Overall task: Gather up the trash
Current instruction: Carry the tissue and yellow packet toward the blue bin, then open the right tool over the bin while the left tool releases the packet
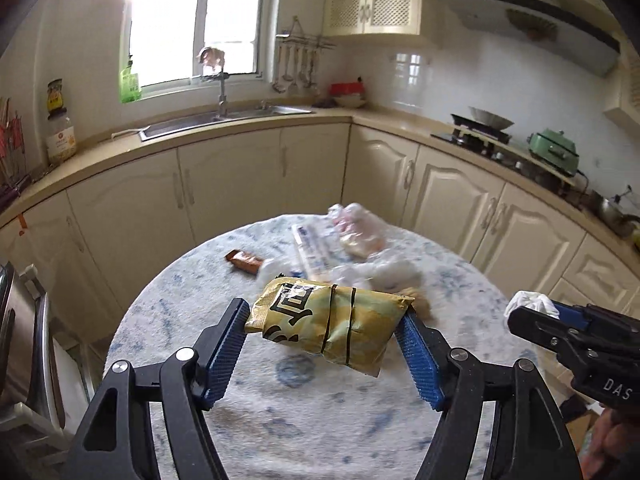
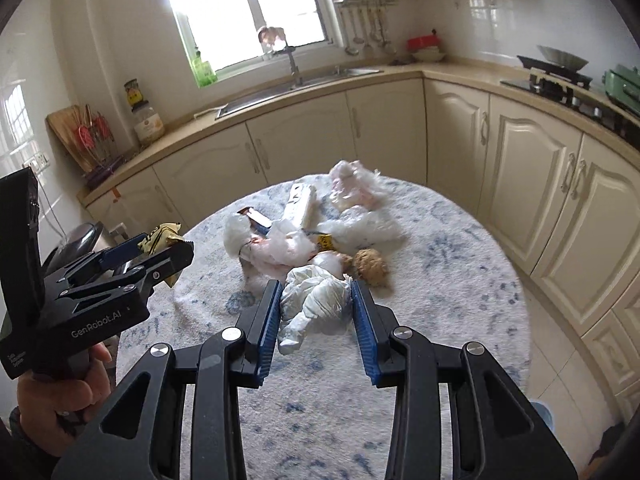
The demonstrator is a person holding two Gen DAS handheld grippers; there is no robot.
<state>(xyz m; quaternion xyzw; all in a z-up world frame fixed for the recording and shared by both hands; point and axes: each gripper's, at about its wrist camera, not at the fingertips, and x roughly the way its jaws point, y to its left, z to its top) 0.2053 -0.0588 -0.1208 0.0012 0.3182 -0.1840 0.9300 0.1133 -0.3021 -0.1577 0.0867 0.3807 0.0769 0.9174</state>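
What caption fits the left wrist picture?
Left gripper holds a yellow snack packet above the round table of trash.

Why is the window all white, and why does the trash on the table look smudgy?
Left wrist view: daylight blows out the window; the far trash pile is blurred, while the held yellow packet is sharp. Right wrist view: the same window glares, the cabinets curve from the fisheye lens, and the held white wad is fairly clear.

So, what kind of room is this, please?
Most likely a home kitchen. A steel sink with a tap sits under the window, cream wooden cabinets run below the counter, and a black gas stove holding a metal wok stands on the right.
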